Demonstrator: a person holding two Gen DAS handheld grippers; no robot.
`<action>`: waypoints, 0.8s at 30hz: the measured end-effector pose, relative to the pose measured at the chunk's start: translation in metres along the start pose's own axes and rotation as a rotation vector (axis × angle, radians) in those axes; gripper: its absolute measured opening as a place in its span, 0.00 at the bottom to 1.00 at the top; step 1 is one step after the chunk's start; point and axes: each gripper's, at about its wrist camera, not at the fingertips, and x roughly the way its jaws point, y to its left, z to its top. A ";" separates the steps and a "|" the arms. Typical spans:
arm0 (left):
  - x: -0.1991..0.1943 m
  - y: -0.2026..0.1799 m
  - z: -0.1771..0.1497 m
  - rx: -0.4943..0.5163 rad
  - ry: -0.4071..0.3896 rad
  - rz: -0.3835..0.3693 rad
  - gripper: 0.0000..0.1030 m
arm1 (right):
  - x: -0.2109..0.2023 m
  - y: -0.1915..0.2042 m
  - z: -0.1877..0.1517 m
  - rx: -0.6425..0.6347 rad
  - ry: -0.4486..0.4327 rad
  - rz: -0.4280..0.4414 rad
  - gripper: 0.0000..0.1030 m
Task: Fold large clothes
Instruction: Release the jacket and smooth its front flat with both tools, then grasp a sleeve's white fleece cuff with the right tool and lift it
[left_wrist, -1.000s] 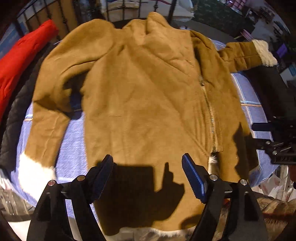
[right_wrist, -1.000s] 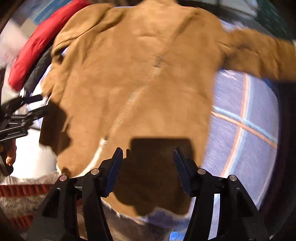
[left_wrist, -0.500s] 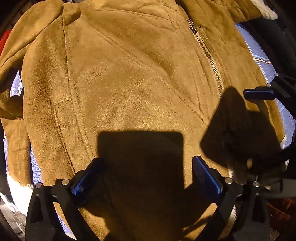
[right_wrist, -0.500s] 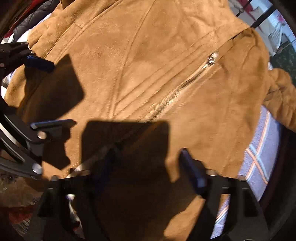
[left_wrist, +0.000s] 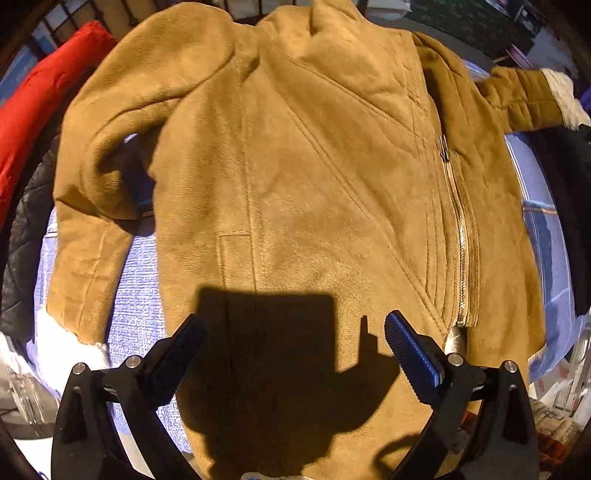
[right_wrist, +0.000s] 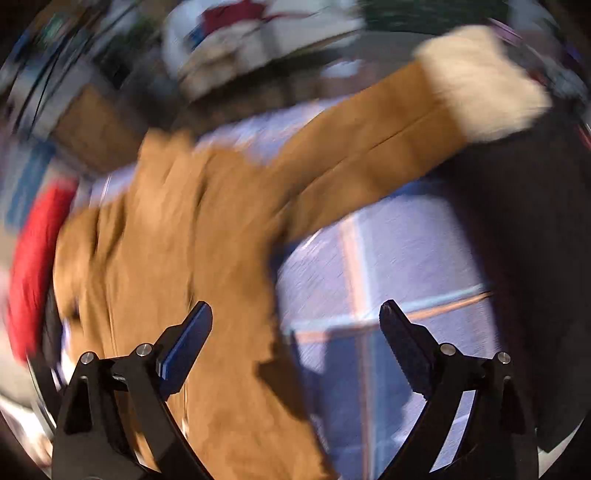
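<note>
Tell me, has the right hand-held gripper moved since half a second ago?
Yes. The right hand-held gripper swung right: its view was over the jacket's zipper, and now faces the outstretched sleeve and the plaid blanket.

left wrist view: looks down and forward over hem of tan jacket (left_wrist: 295, 206), facing toward collar; near, jacket body fills most of frame, left gripper (left_wrist: 293, 332) fingers frame bottom edge. right wrist view: set off jacket's right side, faces outstretched sleeve (right_wrist: 376, 147) with fleece cuff, over blue plaid cover (right_wrist: 399, 258); heavily motion-blurred, right gripper (right_wrist: 295, 321) at bottom. shared: jacket, that sleeve, plaid cover, red garment (left_wrist: 33, 110) at left edge.
</note>
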 end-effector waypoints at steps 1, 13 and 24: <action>-0.005 0.001 0.000 -0.027 -0.006 -0.005 0.93 | -0.011 -0.024 0.025 0.068 -0.040 -0.002 0.88; -0.024 -0.043 0.001 -0.021 0.021 0.056 0.93 | 0.008 -0.163 0.153 0.349 -0.120 -0.019 0.66; -0.028 -0.084 0.013 0.060 0.009 0.081 0.93 | -0.042 -0.134 0.148 0.261 -0.275 0.157 0.11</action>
